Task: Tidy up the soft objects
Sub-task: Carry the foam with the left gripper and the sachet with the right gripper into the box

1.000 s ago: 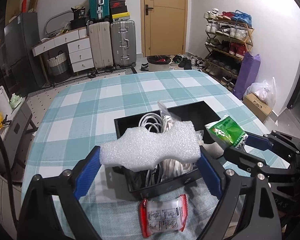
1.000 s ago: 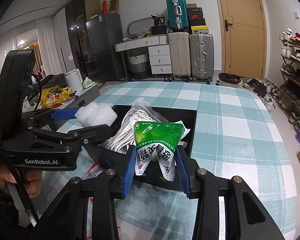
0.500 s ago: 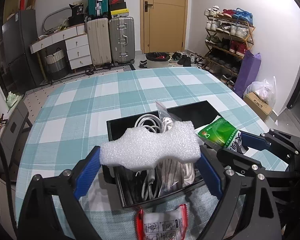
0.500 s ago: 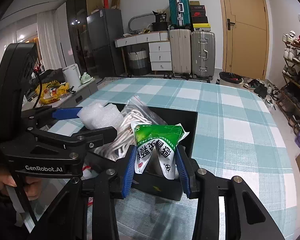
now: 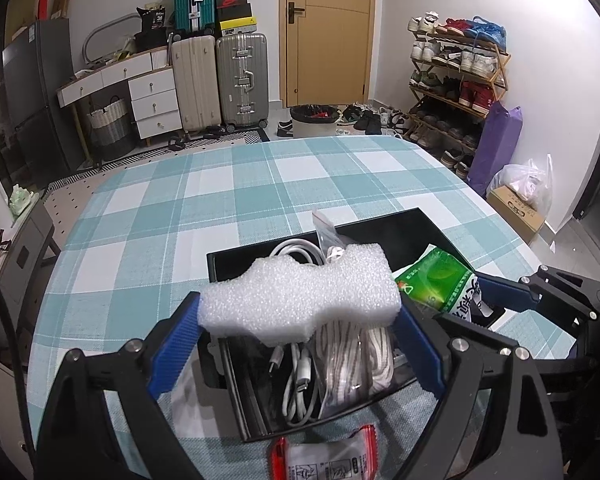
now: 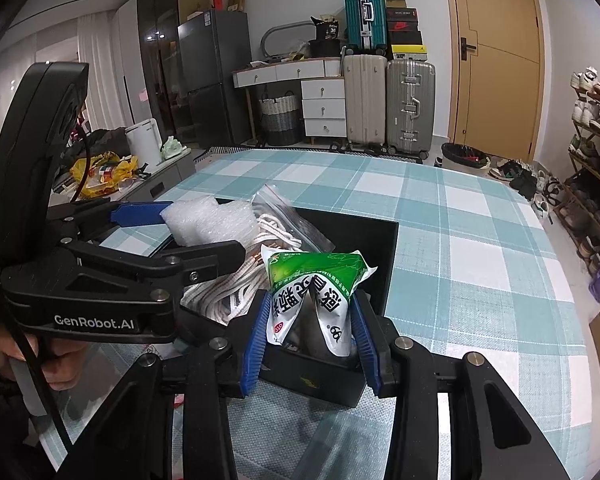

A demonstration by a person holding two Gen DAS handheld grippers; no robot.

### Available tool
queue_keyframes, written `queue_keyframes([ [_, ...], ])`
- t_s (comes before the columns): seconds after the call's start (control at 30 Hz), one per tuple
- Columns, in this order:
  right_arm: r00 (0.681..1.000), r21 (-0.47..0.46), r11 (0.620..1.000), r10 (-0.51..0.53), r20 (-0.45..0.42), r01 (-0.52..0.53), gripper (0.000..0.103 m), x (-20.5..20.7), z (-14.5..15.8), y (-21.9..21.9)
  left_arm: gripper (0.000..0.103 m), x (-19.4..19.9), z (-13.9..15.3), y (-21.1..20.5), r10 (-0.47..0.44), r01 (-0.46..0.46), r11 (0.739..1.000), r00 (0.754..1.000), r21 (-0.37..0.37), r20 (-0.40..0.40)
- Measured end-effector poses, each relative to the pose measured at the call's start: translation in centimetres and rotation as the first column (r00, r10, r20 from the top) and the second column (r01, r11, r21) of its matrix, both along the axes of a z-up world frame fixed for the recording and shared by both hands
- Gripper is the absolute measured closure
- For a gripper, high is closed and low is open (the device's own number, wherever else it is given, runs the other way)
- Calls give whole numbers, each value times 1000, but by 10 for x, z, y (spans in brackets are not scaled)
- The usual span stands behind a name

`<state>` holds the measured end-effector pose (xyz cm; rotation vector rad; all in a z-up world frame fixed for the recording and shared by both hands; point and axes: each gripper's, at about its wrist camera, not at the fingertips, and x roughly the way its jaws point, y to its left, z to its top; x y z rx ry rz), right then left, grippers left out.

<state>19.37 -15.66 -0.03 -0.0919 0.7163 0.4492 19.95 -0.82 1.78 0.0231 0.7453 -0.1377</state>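
My left gripper (image 5: 300, 320) is shut on a white foam block (image 5: 300, 300) and holds it over the near left part of a black box (image 5: 404, 232). The foam also shows in the right wrist view (image 6: 207, 220). My right gripper (image 6: 310, 336) is shut on a green and white packet (image 6: 316, 284) over the box's near right corner (image 6: 384, 264); the packet also shows in the left wrist view (image 5: 440, 284). Inside the box lie white cables (image 5: 300, 376) and a clear bag of white rope (image 5: 356, 348).
A red and white packet (image 5: 324, 456) lies on the checked tablecloth (image 5: 219, 200) just in front of the box. Suitcases (image 5: 219, 76), drawers and a shoe rack (image 5: 456, 80) stand beyond the table's far edge.
Both grippers have moved forward and lower over the box with their loads. The box now sits closer under them.
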Motion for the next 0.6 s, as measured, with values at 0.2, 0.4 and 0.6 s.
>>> queue_keyframes([
  [0.2,1000,-10,1000,13,-5,-13,61,4,-2,1,12,6,-1,-3,-14,14,1000,1000,-12,-14],
  [0.4,999,-19,999,33,-13,-33,53,7,-1,2,11,7,-2,-4,-14,14,1000,1000,-10,-20],
  [0.6,997,-53,998,40,64,-36,15,-12,8,3,9,0,3,-2,-33,32,999,999,-19,-15],
])
